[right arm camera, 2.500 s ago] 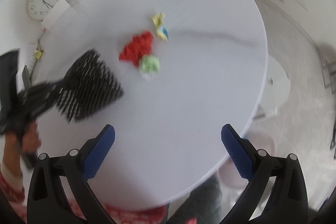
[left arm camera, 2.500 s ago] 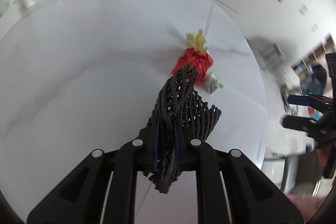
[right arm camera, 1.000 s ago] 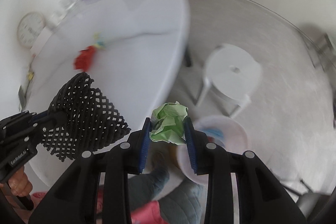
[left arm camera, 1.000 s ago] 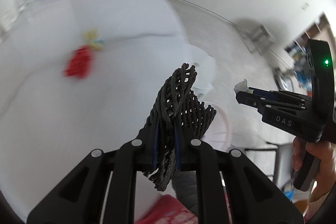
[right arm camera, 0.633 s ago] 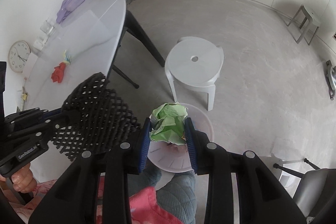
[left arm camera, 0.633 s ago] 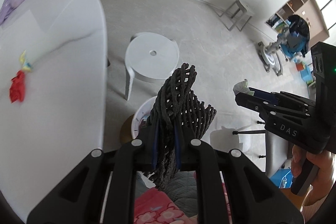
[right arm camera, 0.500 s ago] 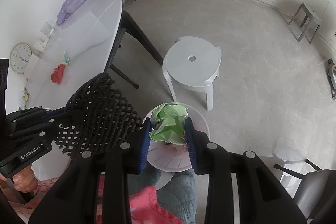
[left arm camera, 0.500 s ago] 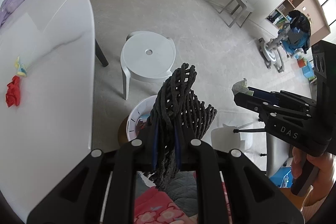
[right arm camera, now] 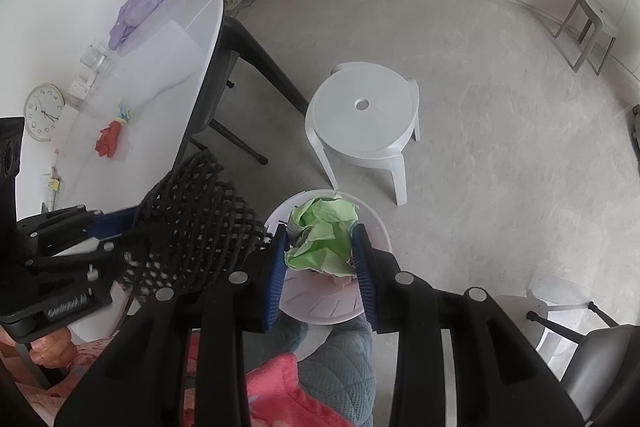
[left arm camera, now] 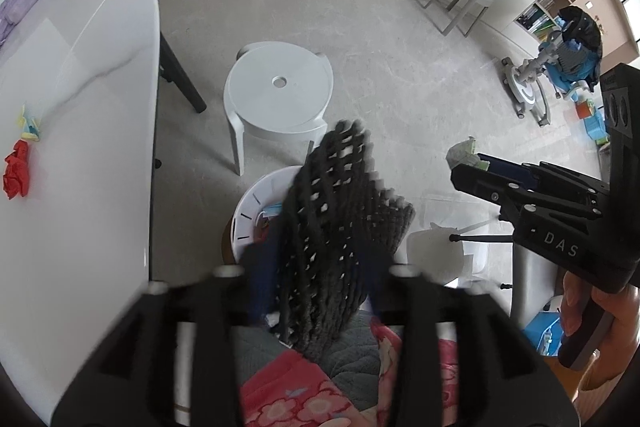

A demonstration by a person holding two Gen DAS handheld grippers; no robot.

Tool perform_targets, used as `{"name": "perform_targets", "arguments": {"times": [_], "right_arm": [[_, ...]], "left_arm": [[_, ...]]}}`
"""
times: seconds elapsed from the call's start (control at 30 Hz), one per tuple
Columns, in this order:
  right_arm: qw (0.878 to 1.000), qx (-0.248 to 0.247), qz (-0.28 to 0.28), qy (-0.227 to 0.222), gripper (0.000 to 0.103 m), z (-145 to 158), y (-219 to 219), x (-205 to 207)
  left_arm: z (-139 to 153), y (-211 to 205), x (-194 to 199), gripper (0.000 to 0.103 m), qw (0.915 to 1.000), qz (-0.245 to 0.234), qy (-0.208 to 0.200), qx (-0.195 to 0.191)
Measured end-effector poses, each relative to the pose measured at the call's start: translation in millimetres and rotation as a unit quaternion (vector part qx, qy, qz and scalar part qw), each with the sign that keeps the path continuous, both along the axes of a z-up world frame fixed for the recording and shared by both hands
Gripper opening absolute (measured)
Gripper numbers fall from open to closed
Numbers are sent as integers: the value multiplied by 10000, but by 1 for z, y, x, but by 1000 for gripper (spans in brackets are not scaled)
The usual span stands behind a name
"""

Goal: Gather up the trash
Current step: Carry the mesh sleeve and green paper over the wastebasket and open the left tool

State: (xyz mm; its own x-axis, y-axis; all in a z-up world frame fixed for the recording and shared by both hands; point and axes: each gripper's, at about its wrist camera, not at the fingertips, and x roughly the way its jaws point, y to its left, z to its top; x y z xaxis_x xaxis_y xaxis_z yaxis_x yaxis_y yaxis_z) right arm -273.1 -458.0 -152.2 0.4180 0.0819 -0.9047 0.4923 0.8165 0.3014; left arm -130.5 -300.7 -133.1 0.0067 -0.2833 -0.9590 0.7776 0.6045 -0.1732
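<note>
Right wrist view: right gripper [right arm camera: 320, 251] pinches crumpled green paper [right arm camera: 322, 237] above the white bin [right arm camera: 376, 227]; beside it, left gripper [left arm camera: 316, 267], jaws just spreading, releases black netting [left arm camera: 340, 211].

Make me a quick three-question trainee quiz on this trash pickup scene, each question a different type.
1. True or false: the right hand-held gripper pinches green crumpled paper.
2. What sits below both grippers? A) white bin B) stool C) chair
3. Fill in: on the table a ___ paper wad remains beside a yellow scrap.

Key: 1 true. 2 A. 3 red.
</note>
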Motion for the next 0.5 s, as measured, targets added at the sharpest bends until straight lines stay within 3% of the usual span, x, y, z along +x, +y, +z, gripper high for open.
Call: {"name": "perform_targets", "arguments": {"times": [0.17,0.5], "right_arm": [[10000,4,-10,-6,34,-1,2,0],[10000,-36,-3,37,34,-2,17,3]], "left_arm": [[3,4,-1,75,9999,-33,-109,70],[20,22,-1,90,9990,-60,-421,-120]]}}
